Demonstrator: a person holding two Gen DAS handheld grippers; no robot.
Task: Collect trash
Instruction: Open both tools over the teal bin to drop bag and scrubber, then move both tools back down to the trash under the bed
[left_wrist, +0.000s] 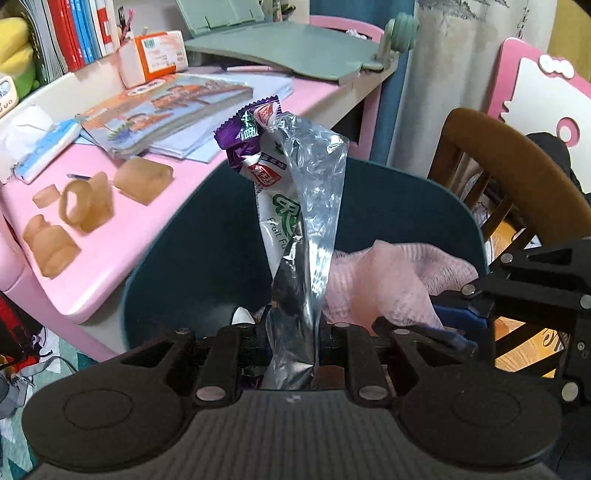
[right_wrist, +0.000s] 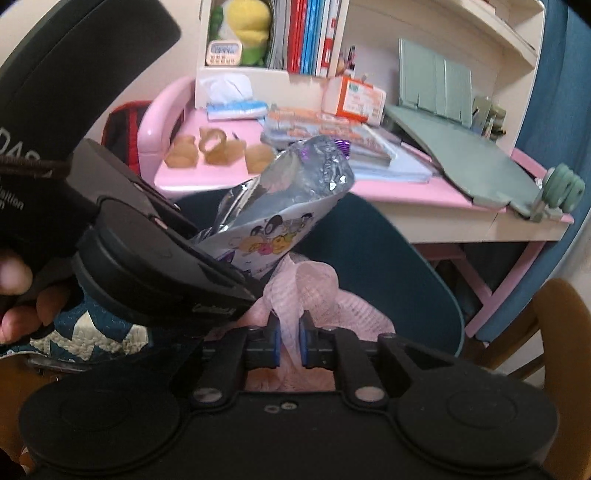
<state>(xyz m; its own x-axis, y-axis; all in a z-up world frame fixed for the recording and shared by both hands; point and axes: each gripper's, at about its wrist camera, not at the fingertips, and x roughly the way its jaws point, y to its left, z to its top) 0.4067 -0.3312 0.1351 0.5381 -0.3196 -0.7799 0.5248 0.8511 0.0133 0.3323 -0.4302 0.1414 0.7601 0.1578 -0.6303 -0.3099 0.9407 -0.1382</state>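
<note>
My left gripper (left_wrist: 293, 332) is shut on a bunch of snack wrappers (left_wrist: 295, 206): a silver foil bag, a white one with green print and a purple one. It holds them upright over the dark teal bin (left_wrist: 177, 266). In the right wrist view the wrappers (right_wrist: 280, 206) stick out of the left gripper above the bin (right_wrist: 406, 266). My right gripper (right_wrist: 290, 338) is shut on a pink foam net (right_wrist: 321, 295) at the bin's mouth. The net (left_wrist: 388, 280) and the right gripper (left_wrist: 458, 325) also show in the left wrist view.
A pink desk (left_wrist: 122, 229) stands behind the bin with beige foam pieces (left_wrist: 85, 203), books (left_wrist: 166, 107), a tissue pack (left_wrist: 48, 147) and a green book stand (left_wrist: 288, 48). A wooden chair (left_wrist: 517, 177) is at the right. A patterned rug (right_wrist: 85, 332) lies on the floor.
</note>
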